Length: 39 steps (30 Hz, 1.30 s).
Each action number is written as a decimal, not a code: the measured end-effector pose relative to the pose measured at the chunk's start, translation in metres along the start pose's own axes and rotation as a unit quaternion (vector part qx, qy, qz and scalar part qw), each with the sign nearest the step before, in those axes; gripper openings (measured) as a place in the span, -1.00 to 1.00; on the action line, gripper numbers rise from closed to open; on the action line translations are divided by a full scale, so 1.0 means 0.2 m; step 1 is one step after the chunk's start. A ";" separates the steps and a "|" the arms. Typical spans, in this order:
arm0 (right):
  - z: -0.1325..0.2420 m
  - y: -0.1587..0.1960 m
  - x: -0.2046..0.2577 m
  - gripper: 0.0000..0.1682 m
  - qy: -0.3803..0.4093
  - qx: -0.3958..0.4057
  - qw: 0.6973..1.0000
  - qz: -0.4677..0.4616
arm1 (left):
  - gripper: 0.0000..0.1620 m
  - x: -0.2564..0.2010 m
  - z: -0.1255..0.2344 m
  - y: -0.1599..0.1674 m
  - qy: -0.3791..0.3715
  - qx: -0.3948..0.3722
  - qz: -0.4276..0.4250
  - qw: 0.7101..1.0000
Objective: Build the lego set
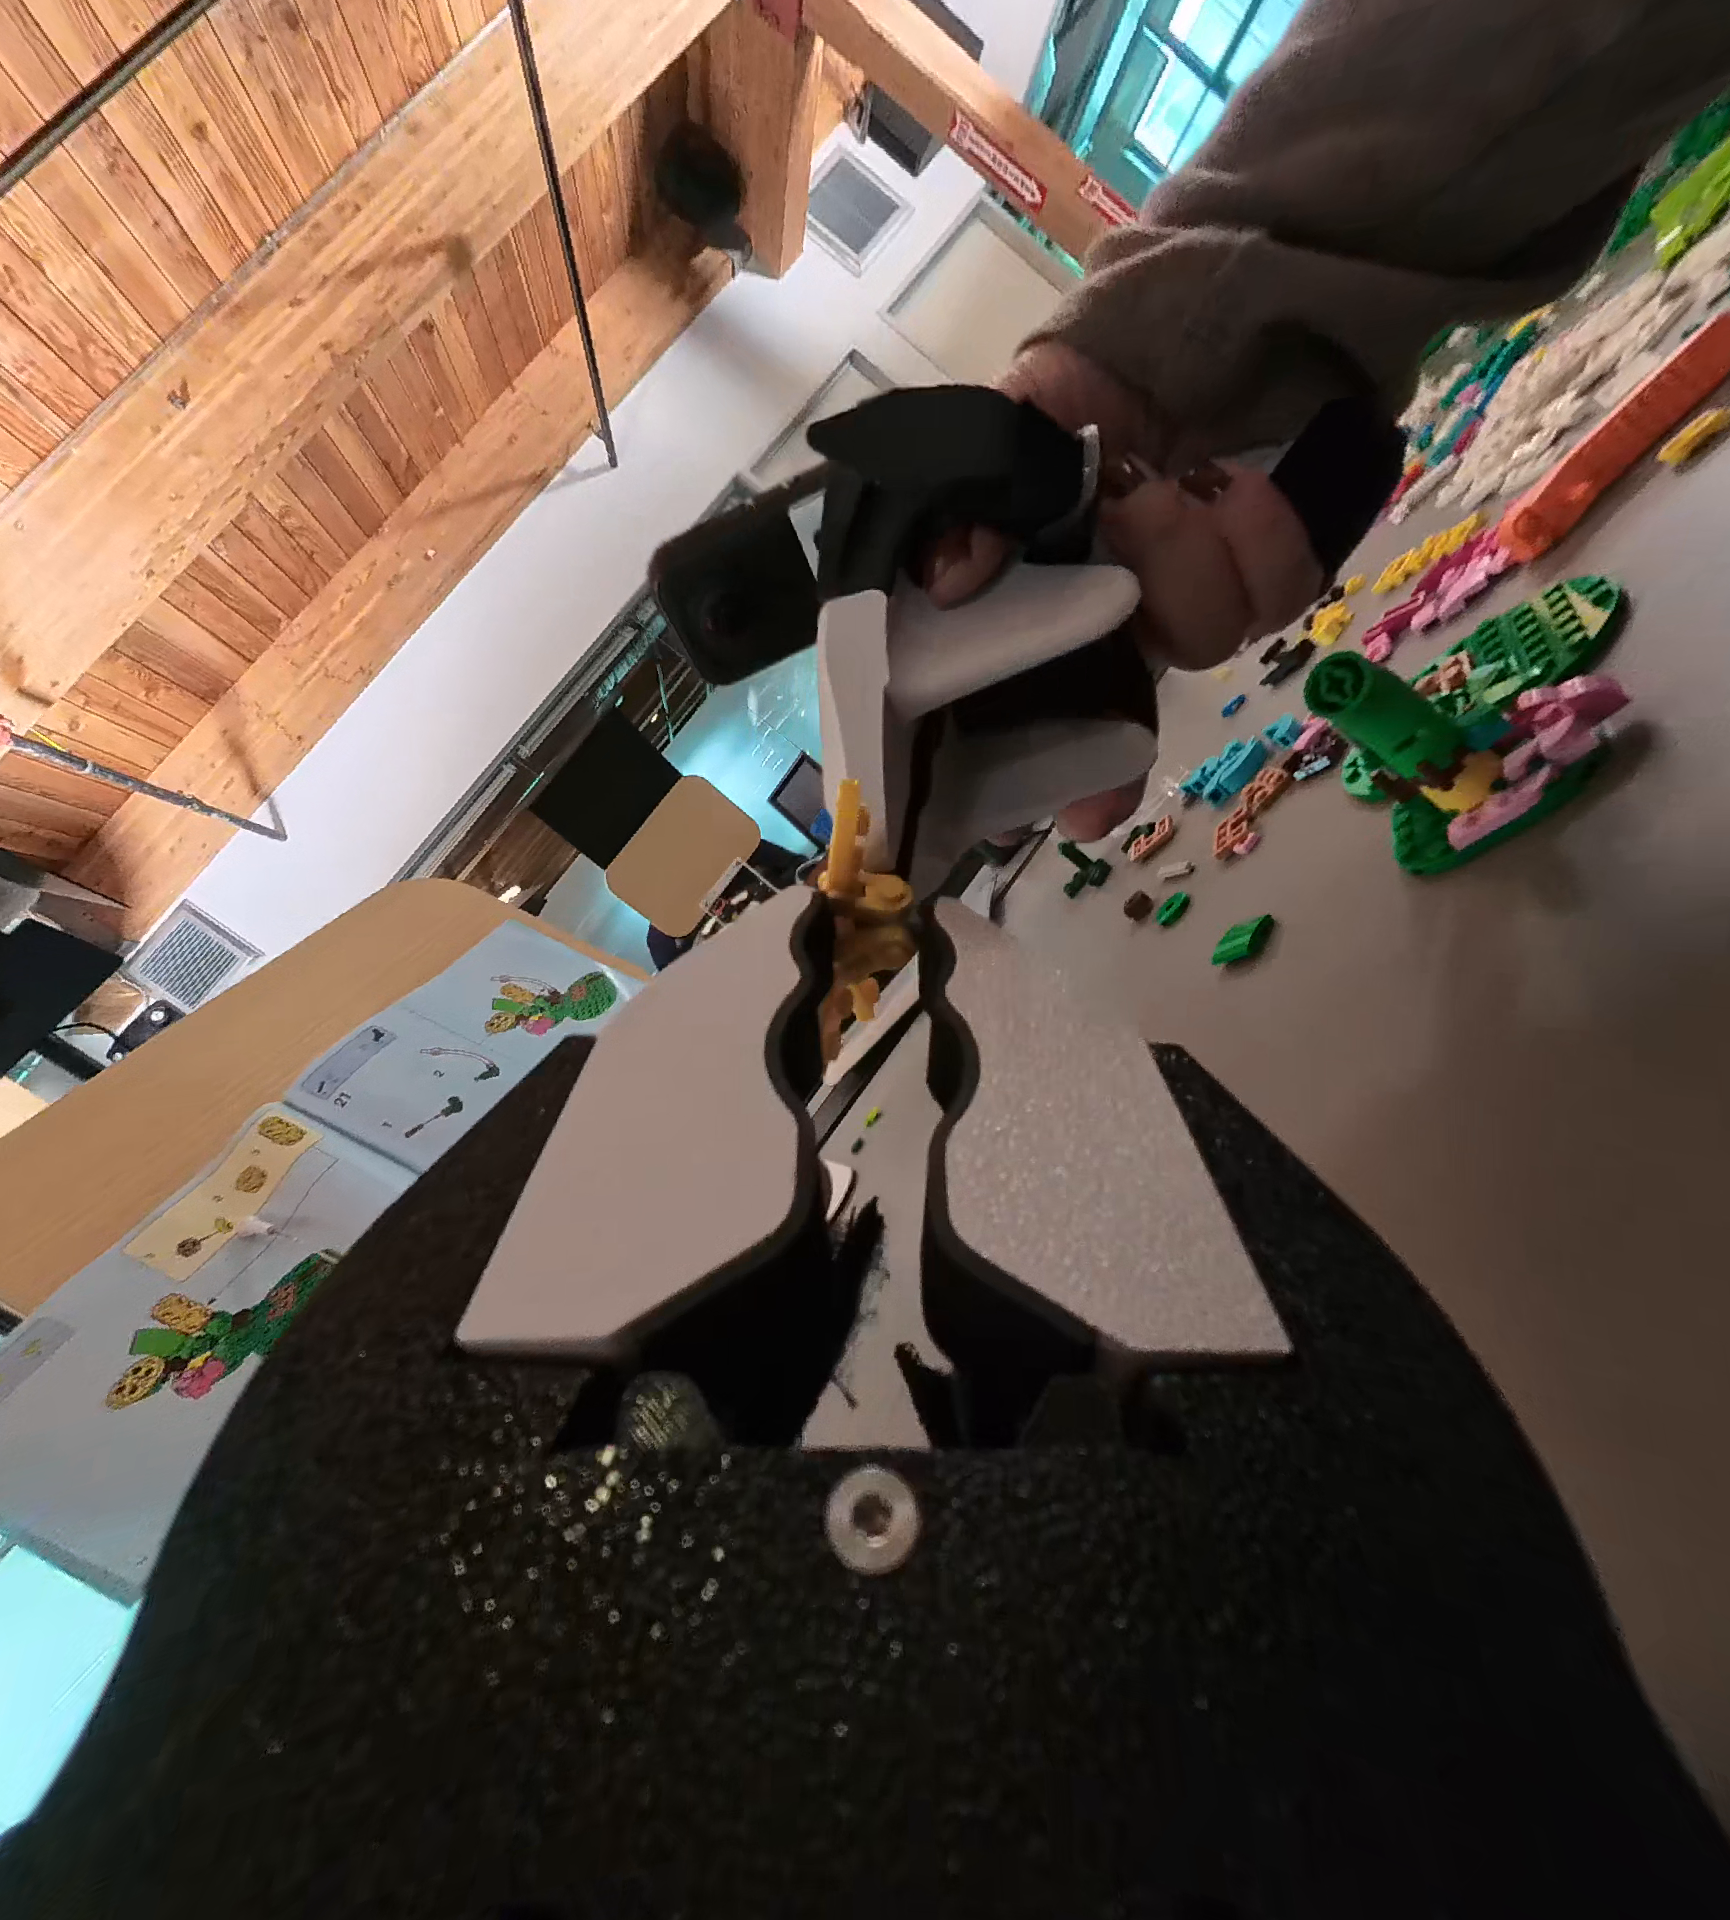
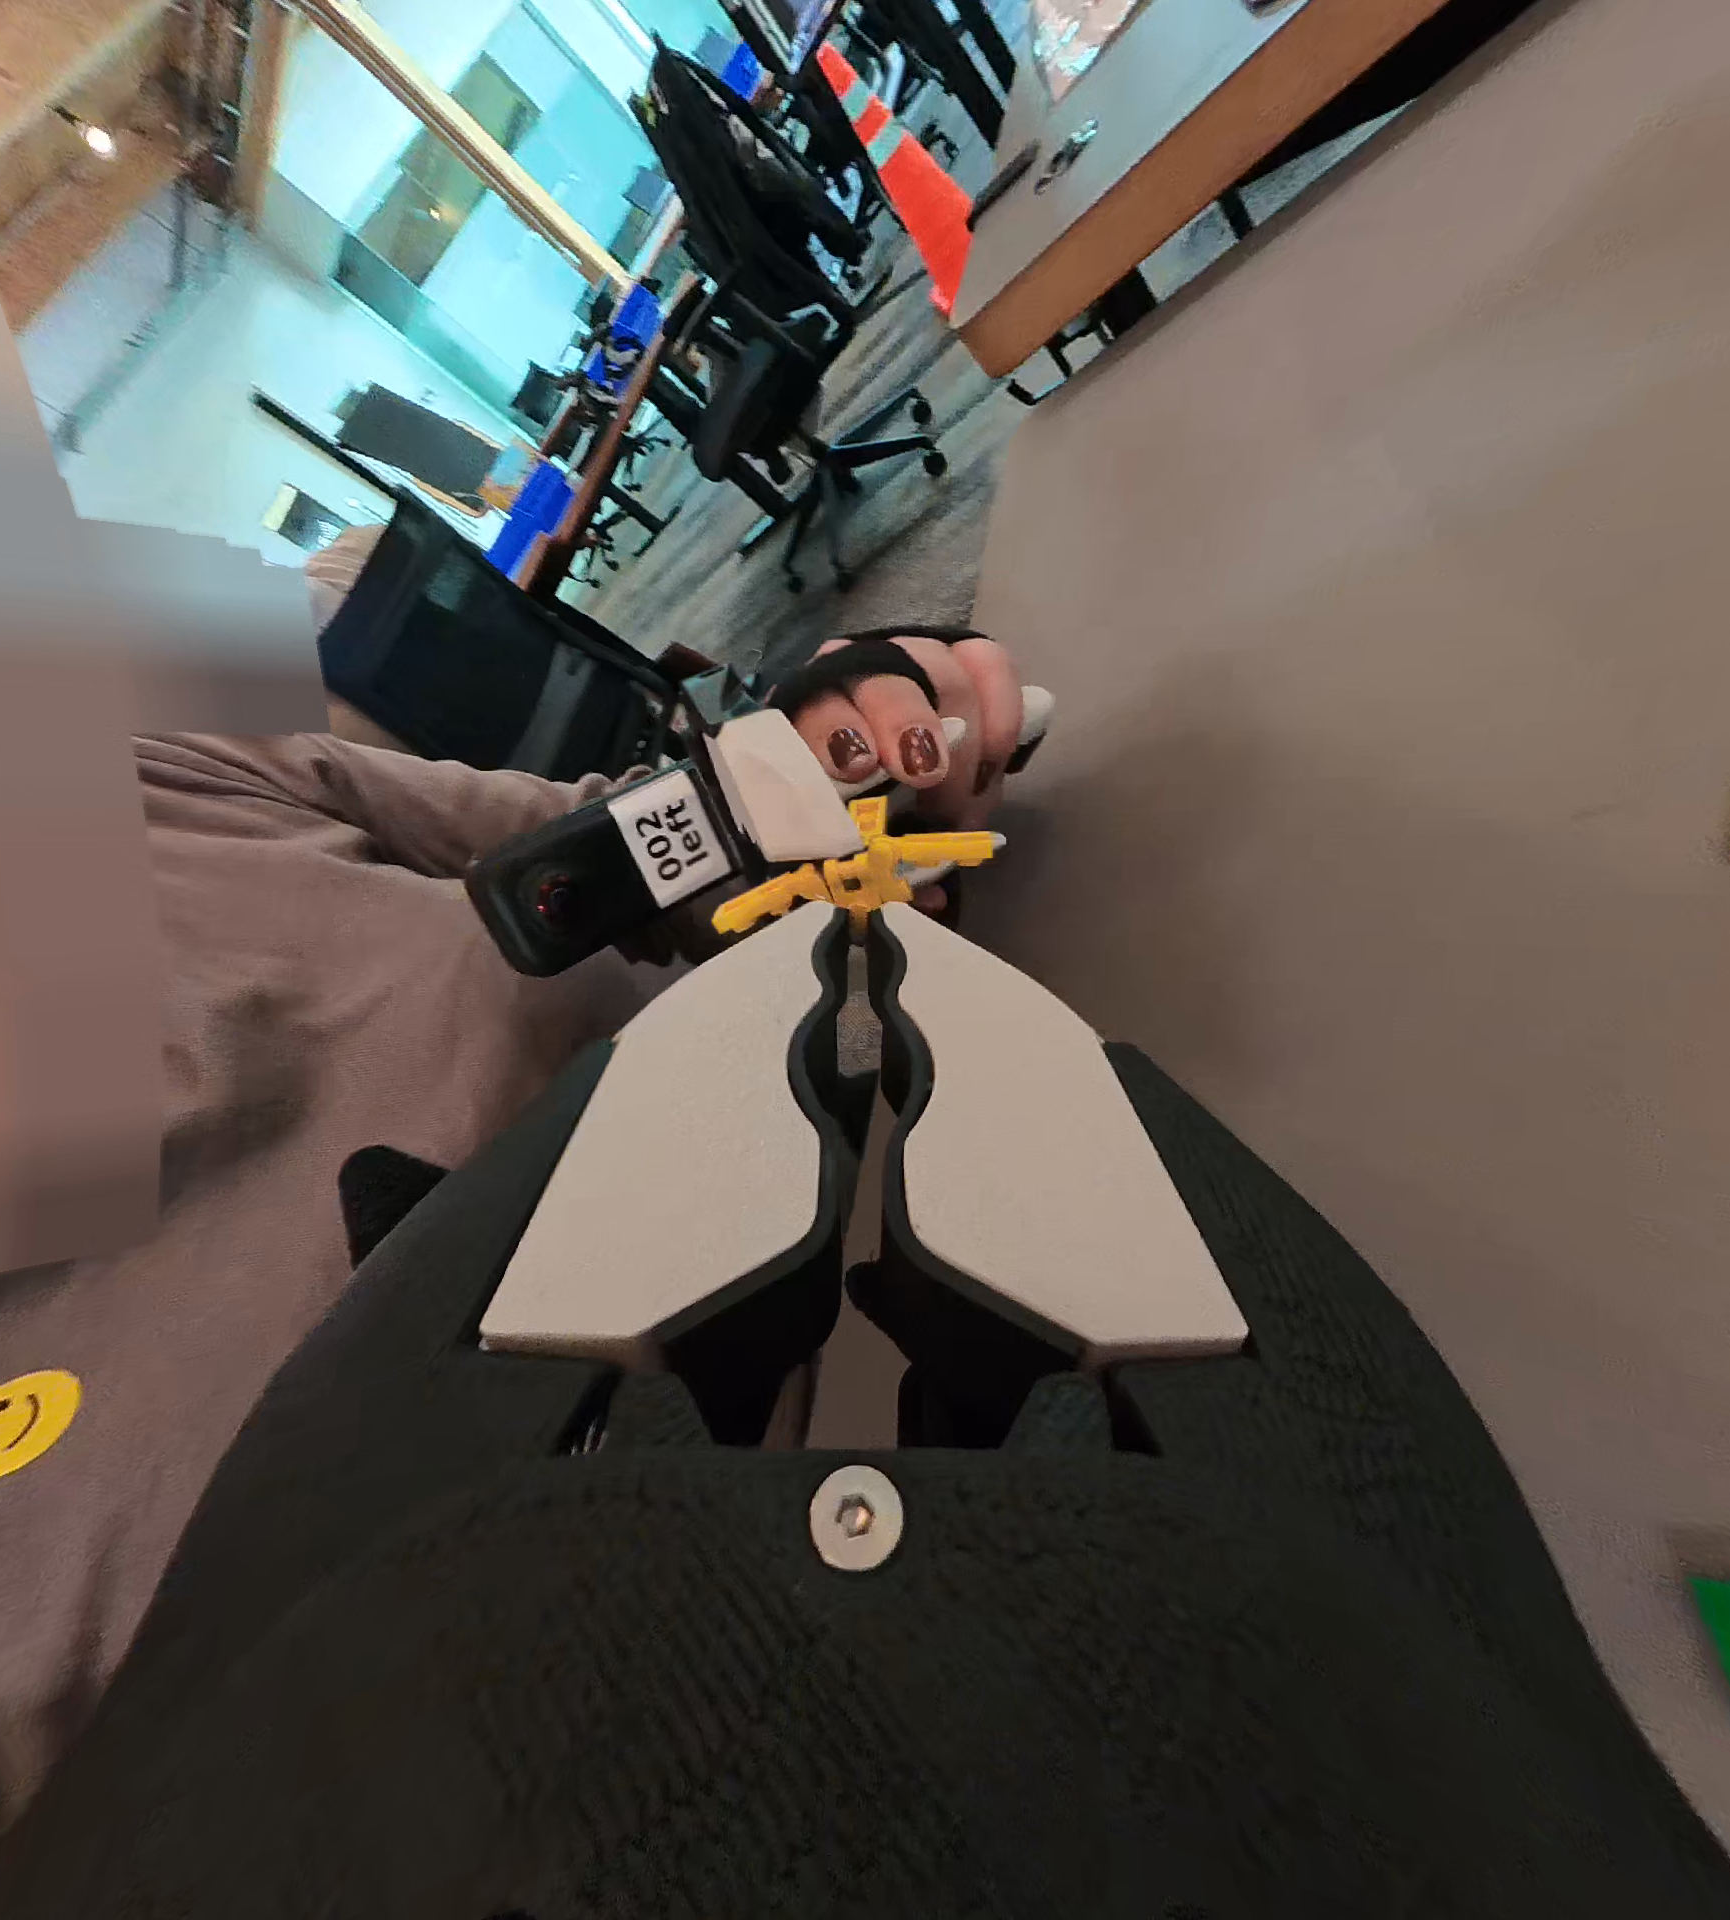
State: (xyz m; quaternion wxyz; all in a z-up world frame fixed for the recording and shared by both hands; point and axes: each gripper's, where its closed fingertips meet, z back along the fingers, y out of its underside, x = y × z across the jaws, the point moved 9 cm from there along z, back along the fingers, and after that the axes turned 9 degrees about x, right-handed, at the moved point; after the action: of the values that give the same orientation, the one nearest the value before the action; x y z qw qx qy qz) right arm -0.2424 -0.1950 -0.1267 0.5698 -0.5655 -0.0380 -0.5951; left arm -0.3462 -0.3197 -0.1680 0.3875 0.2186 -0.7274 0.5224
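Left wrist view alone: instruction booklet [image 1: 217, 1226] beyond both grippers' [image 1: 866, 914] shared clamp on yellow piece [image 1: 861, 935].

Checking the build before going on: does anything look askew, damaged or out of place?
Nothing stands out. The left gripper and right gripper both pinch the small yellow lego assembly in mid-air; loose bricks lie scattered on the grey table, as expected mid-build.
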 end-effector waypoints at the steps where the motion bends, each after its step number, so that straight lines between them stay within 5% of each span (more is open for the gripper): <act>1: 0.00 0.00 0.00 -0.99 -0.008 -0.004 1.000 -0.002 | -0.82 0.00 0.00 0.00 -0.001 -0.004 0.003 1.000; 26: -0.04 0.01 0.05 -0.99 -0.024 -0.134 0.991 0.013 | -0.81 0.10 0.01 0.01 0.002 -0.039 0.139 0.990; 30: -0.03 -0.01 0.13 -0.70 0.035 -0.168 0.980 0.104 | -0.81 0.14 -0.01 0.02 0.011 -0.020 0.181 0.983; 34: -0.03 0.01 0.22 -0.56 0.252 -0.160 0.911 0.283 | -0.80 0.22 -0.03 0.02 0.039 -0.022 0.331 0.943; 39: -0.12 0.02 0.33 -0.47 0.479 -0.092 0.731 0.477 | -0.81 0.30 -0.04 0.02 0.127 -0.088 0.548 0.822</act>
State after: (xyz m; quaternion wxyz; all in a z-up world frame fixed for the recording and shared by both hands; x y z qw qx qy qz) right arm -0.2350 -0.2548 -0.0903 0.6669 -0.1987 0.5695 -0.4375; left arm -0.3832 -0.3048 -0.1220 0.1439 -0.3194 -0.7147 0.6054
